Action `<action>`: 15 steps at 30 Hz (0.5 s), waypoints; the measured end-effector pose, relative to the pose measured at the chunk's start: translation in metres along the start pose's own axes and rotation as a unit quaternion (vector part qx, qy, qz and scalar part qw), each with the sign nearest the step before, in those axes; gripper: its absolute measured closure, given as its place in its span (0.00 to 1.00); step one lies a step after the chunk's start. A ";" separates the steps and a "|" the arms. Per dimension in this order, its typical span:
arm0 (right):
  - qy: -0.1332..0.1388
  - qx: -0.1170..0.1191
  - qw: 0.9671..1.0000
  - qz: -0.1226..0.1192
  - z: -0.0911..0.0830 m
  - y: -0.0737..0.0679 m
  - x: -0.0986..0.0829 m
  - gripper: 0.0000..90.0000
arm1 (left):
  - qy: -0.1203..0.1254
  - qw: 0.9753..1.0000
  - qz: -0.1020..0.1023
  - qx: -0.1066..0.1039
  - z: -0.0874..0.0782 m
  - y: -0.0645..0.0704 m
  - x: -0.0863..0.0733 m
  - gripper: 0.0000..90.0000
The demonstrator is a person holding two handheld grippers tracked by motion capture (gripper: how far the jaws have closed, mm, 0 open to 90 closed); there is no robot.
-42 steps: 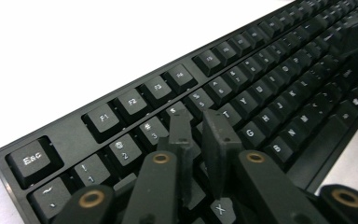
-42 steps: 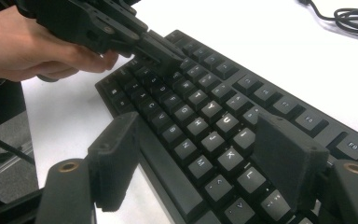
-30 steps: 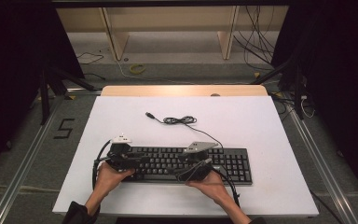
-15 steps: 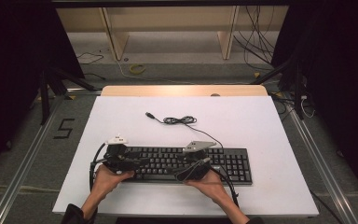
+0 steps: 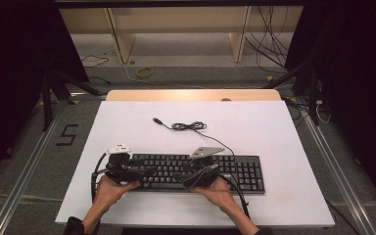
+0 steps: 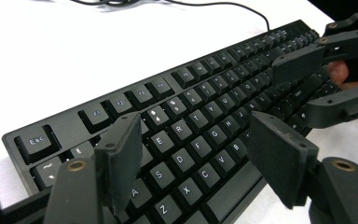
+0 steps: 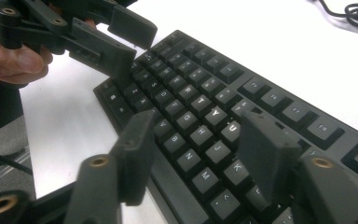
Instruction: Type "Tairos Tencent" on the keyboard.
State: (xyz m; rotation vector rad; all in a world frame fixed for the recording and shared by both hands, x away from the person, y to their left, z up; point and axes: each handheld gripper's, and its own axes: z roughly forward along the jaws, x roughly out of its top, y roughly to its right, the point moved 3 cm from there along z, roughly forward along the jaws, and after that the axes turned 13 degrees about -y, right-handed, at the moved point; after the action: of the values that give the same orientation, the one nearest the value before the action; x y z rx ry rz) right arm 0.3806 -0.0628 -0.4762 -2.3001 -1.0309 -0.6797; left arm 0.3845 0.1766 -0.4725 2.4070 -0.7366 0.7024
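I am holding my left tool (image 5: 127, 175) and right tool (image 5: 196, 180) over the black keyboard (image 5: 235, 169), both with jaws spread wide and gripping nothing. The keyboard is lying near the worktop's (image 5: 274, 122) near edge, its long axis running parallel to that edge, its key legends facing me and its cable (image 5: 188, 126) trailing toward the far edge. Risk, as I judge it: closing now could catch keycaps instead of the case, pressing keys or slipping; an uneven lift could tilt it or drag the loose cable.
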 end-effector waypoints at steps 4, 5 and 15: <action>-0.003 0.003 1.000 0.000 0.002 0.000 0.001 0.65 | 0.005 1.000 -0.001 0.001 -0.001 0.001 -0.002 0.38; -0.004 0.004 1.000 0.001 0.003 -0.001 0.001 0.67 | 0.006 1.000 -0.001 0.002 -0.001 0.002 -0.002 0.38; -0.019 0.009 1.000 -0.009 0.010 -0.003 0.000 0.88 | 0.012 1.000 0.004 -0.002 -0.005 0.005 -0.007 0.37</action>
State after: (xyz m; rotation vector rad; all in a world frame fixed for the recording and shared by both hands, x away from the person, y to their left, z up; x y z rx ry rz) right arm 0.3806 -0.0542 -0.4826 -2.2986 -1.0725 -0.6320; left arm 0.3751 0.1787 -0.4713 2.3897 -0.7384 0.7313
